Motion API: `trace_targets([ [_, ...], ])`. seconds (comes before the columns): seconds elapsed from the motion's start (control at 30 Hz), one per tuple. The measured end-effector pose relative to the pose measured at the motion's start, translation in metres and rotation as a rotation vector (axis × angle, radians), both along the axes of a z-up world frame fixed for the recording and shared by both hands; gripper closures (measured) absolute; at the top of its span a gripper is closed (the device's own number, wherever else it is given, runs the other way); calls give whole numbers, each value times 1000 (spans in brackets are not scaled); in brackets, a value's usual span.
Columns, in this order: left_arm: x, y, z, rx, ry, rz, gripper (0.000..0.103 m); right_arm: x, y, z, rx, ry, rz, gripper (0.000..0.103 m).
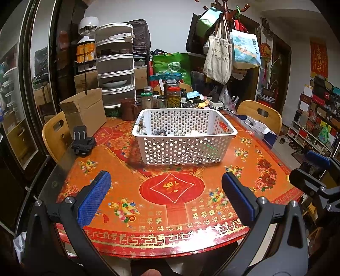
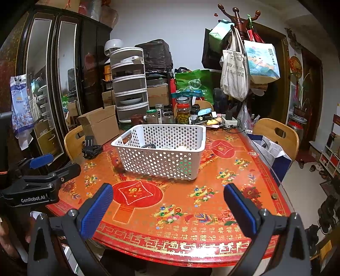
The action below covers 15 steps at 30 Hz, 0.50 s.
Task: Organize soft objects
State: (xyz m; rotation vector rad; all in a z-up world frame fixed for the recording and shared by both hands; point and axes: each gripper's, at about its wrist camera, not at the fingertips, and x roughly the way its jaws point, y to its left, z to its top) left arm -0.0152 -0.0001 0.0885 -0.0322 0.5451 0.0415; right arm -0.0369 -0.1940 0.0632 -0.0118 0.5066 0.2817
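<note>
A white perforated plastic basket is seen standing on the red and orange patterned counter, toward its middle. Inside the basket a few small soft objects are glimpsed over the rim: a dark crumpled item at the left, a rounded pale ribbed item in the middle and a whitish item to the right; their exact kind cannot be told.

The left gripper is held above the near edge of the counter, its blue-padded fingers spread wide apart with nothing between them. The right gripper is likewise held over the near edge, its fingers wide apart and empty. Each gripper is seen at the edge of the other's view.

A brown cardboard box is set at the far left of the counter, with a small black clamp-like mount just beside it. Glass jars are grouped behind the basket. Canvas tote bags are hung from a wooden coat stand at the back right.
</note>
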Motion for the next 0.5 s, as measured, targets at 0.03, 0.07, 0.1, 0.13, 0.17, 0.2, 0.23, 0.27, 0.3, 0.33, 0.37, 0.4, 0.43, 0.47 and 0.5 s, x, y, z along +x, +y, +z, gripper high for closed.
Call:
trace_targets([
  [0.03,0,0,0,0,1,-1,0,0,0,0,1,0,0,0],
  [0.07,0,0,0,0,1,-1,0,0,0,0,0,0,0,0],
  [0.1,0,0,-2,-1,2,-1,0,0,0,0,1,-1,-1,0],
  [0.13,0,0,0,-1,2,-2,0,0,0,0,1,-1,0,0],
  [0.17,1,0,-1,0,3,-3,0,0,0,0,2,-2,-1,0],
  [0.2,1,0,-1,0,3,-3,0,0,0,0,2,-2,-1,0],
  [0.23,1,0,-1,-1,3,-4,0,0,0,0,2,-2,-1,0],
  [0.27,1,0,-1,-1,4,-6,0,0,0,0,1,-2,-1,0],
  [0.3,1,0,-1,0,4,-5,0,0,-1,0,2,-2,-1,0],
  [0.33,1,0,-1,-1,4,-5,0,0,-1,0,2,-1,0,0],
  [0.37,1,0,-2,-1,6,-7,0,0,-1,0,1,-1,0,0],
  [0.4,1,0,-2,-1,7,-8,0,0,0,0,1,-1,-1,0],
  [0.43,1,0,-3,-1,8,-10,0,0,-1,0,1,-1,-1,0],
  [0.47,1,1,-3,-1,9,-11,0,0,0,0,2,-1,0,0],
  [0.5,1,0,-3,-1,9,-11,0,-1,-1,0,1,-2,0,0],
])
